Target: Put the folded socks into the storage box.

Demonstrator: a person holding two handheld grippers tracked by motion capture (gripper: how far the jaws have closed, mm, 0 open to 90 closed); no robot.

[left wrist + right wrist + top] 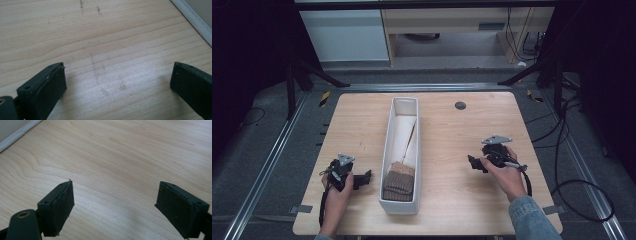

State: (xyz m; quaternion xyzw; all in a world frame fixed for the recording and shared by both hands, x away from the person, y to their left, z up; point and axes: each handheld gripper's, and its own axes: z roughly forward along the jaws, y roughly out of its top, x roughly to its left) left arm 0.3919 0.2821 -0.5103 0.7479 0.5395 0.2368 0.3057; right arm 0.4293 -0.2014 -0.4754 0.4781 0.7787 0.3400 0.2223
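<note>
A long white bin (385, 150) stands lengthwise in the middle of the wooden table (447, 195). Inside it, at the near end, lies a folded brown knitted cloth (399, 182); behind that a thin stick leans across the pale bin floor. My left gripper (366, 177) rests low at the bin's left, jaws pointing toward the bin wall, open and empty (117, 80). My right gripper (473, 164) sits to the right of the bin, pointing left, jaws wide apart over bare wood (115, 202). The bin's white wall (197, 20) crosses a corner of the left gripper view.
A small dark round grommet (460, 105) is set in the table's far side. Black frame legs and cables stand beyond the table's left and right edges. Bare wood lies on both sides of the bin.
</note>
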